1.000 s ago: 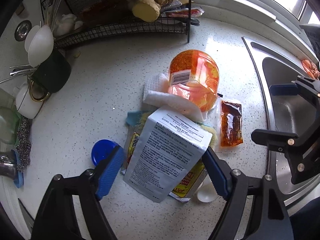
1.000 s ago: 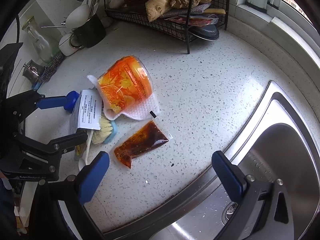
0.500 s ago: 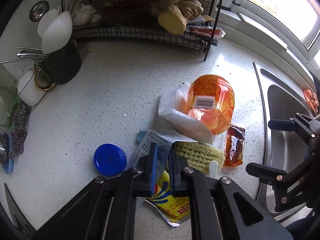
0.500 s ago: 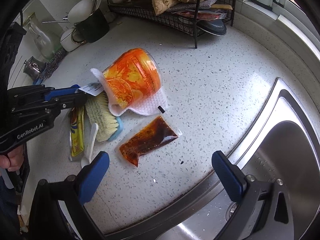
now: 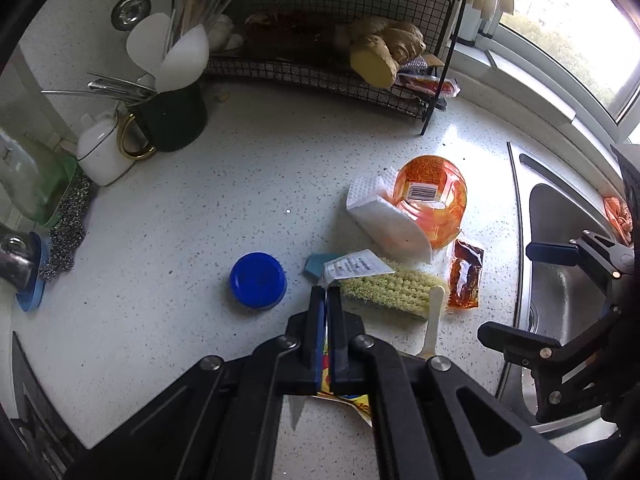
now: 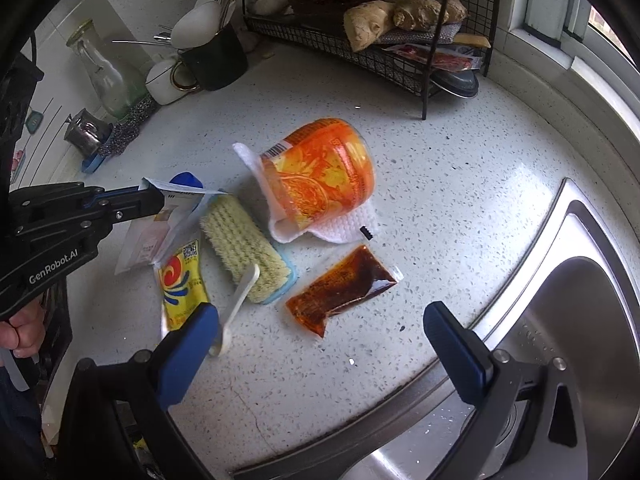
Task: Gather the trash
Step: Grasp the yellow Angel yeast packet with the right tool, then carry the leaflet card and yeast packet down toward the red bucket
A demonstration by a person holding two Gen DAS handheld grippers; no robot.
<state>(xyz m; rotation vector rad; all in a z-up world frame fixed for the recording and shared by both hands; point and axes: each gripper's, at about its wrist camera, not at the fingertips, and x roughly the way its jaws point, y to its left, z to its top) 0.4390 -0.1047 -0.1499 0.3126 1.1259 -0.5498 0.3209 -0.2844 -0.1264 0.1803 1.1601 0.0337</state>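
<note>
My left gripper point(image 5: 327, 294) is shut on a white printed paper packet point(image 5: 356, 266), held lifted above the counter; the packet also shows in the right wrist view point(image 6: 160, 224). A yellow sachet point(image 6: 182, 280) lies under it. An orange plastic cup point(image 5: 434, 200) lies on its side on a white cloth point(image 5: 384, 220). A brown sauce packet point(image 6: 340, 288) lies near the sink edge. My right gripper point(image 6: 320, 352) is open and empty, just above the counter near the sauce packet.
A scrub brush point(image 6: 248, 246) with a white handle lies by the sachet. A blue lid point(image 5: 258, 280) sits left of it. A wire rack point(image 5: 320, 60) with ginger, a utensil mug point(image 5: 168, 116) and a glass bottle point(image 6: 104, 76) stand behind. The steel sink point(image 6: 560, 320) is at right.
My left gripper shut on the white packet and lifted it back and up, uncovering the brush and yellow sachet. My right gripper stayed open and shifted slightly.
</note>
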